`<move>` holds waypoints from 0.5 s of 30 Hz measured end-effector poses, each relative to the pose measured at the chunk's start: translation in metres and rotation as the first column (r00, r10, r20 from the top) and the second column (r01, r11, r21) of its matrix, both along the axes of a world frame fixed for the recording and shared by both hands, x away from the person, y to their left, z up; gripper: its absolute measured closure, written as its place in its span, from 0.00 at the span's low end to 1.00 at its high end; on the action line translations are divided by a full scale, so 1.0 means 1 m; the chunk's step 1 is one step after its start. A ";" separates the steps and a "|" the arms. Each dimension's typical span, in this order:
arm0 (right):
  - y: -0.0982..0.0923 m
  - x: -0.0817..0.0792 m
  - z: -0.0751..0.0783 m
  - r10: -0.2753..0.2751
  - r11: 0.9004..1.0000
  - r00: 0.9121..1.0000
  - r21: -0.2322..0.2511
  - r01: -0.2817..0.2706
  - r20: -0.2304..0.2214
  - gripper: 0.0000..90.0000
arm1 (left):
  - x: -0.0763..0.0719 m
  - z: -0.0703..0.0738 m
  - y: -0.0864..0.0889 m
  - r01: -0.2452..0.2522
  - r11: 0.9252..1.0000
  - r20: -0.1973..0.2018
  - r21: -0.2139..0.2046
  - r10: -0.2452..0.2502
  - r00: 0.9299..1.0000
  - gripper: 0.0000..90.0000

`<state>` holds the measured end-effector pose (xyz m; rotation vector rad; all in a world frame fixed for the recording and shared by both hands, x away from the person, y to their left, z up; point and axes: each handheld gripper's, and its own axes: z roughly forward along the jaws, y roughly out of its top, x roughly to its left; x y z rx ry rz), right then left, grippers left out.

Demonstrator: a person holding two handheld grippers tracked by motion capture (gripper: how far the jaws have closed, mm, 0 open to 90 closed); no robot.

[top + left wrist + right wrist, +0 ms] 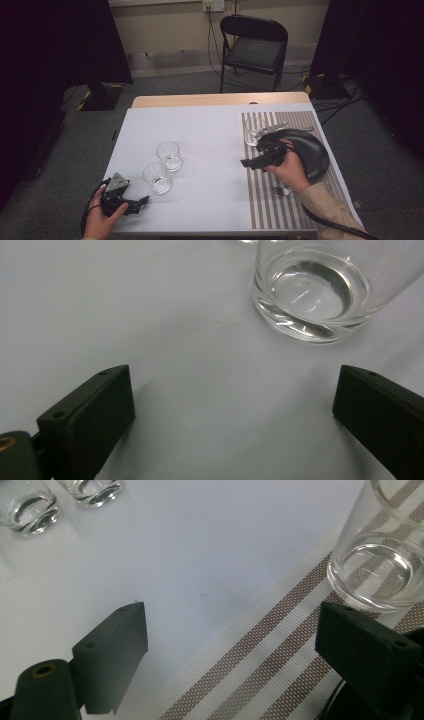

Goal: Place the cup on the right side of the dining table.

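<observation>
Three clear tumblers are set out on the worktop [200,125]. The one on the striped placemat [280,200] stands at the mat's upper left, beside the black plate [315,155]; this tumbler [385,565] is seen at about one o'clock from the right gripper [235,650], just beyond its right jaw and untouched. That gripper's jaws are spread wide and hold nothing. The nearest of the other two tumblers [315,290] lies at about one o'clock from the left gripper [235,415], whose jaws are likewise parted and empty. The mat's tumbler is judged the right hand's to take, being well apart from the left. A fork [282,190] lies on the mat near the wrist.
</observation>
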<state>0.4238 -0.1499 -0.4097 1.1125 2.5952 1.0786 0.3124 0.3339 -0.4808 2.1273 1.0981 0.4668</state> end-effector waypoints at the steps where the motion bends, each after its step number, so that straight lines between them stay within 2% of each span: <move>1: 0.000 0.000 0.000 -0.001 1.000 1.000 -0.003 0.001 0.002 0.14 | 0.000 0.000 0.000 -0.001 1.000 0.000 0.001 0.001 1.000 0.03; 15: 0.003 -0.005 -0.003 0.021 1.000 1.000 0.007 -0.021 -0.002 0.14 | 0.000 0.000 0.000 -0.001 1.000 -0.001 0.001 0.001 1.000 0.03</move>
